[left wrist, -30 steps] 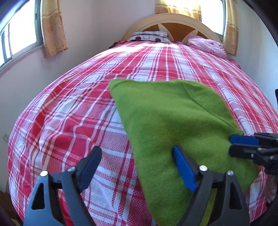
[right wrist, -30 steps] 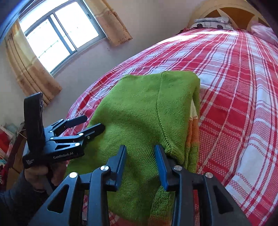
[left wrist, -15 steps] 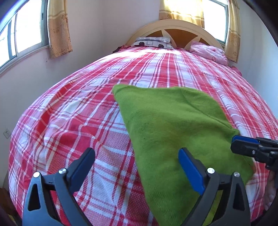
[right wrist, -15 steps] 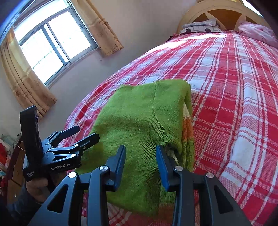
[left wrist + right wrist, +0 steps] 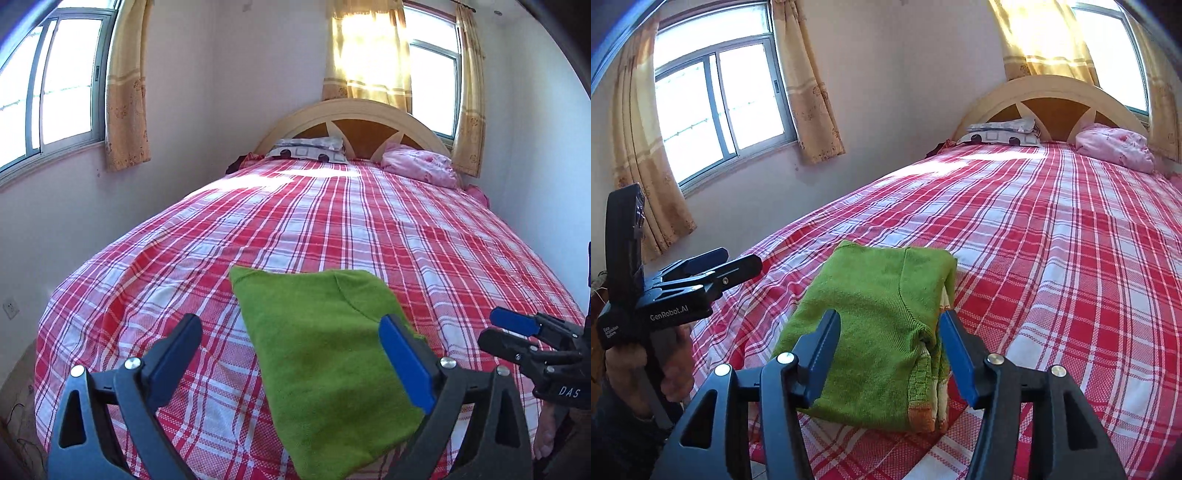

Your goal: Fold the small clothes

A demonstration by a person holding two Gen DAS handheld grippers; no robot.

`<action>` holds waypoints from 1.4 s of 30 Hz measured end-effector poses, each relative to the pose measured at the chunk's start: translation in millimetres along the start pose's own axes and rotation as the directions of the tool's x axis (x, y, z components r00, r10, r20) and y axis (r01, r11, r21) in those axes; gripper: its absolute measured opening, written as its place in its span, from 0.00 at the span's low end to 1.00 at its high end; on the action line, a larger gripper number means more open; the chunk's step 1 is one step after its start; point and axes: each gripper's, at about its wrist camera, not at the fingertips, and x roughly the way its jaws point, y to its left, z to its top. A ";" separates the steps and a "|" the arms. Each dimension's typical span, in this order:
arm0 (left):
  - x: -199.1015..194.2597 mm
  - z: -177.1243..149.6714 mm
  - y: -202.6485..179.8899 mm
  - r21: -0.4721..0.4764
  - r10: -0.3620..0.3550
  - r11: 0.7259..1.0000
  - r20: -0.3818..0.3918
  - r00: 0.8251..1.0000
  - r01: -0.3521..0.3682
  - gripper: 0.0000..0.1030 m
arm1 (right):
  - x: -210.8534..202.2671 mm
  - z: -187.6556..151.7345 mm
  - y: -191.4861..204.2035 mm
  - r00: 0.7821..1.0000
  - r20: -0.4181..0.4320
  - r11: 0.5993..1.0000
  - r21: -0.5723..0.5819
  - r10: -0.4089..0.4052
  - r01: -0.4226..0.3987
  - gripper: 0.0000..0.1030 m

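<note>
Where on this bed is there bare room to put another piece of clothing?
Bare bedspread lies between the green sweater and the pillows, and on either side of the sweater. It is crowded only at the near edge, around the sweater and both grippers.

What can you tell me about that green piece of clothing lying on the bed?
The green sweater looks like soft knit wool, folded into a compact bundle with a seam curving across its top. Orange and cream stripes show at its folded edge. It lies flat near the foot of the red plaid bedspread; neither gripper touches it.
</note>
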 end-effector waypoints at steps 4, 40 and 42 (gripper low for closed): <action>-6.8 1.7 -1.6 -0.001 -0.001 1.000 0.017 1.000 0.001 0.97 | -7.6 -0.8 5.3 1.000 0.013 1.000 -0.007 -0.003 0.003 0.56; -7.8 0.1 -4.0 -0.003 -0.001 1.000 0.014 1.000 0.001 0.97 | -14.2 0.5 8.7 0.999 0.037 1.000 -0.010 -0.017 0.017 0.56; -7.8 0.0 -4.0 -0.003 -0.001 1.000 0.014 1.000 0.001 0.97 | -14.2 0.5 9.0 0.999 0.040 1.000 -0.011 -0.018 0.018 0.56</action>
